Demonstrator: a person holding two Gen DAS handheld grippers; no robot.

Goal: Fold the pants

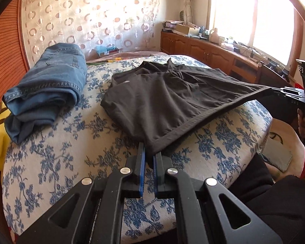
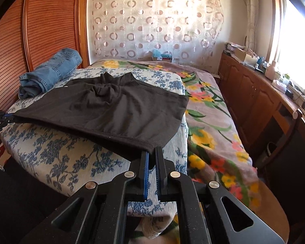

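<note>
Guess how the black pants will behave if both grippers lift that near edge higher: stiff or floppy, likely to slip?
Probably floppy: the black pants sag between the left gripper and right gripper and bunch near the far end. Likely light, as thin fabric drapes flat over the floral sheet. Slipping seems unlikely; the thicker hem sits between the fingers.

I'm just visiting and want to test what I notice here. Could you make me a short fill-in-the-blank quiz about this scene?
1. Each hand-held gripper, left and right, is shut on a corner of the ____ pants.
2. The folded jeans are ____ in colour.
3. The cover under the pants has a blue ____ print.

Missing words: black; blue; floral
</note>
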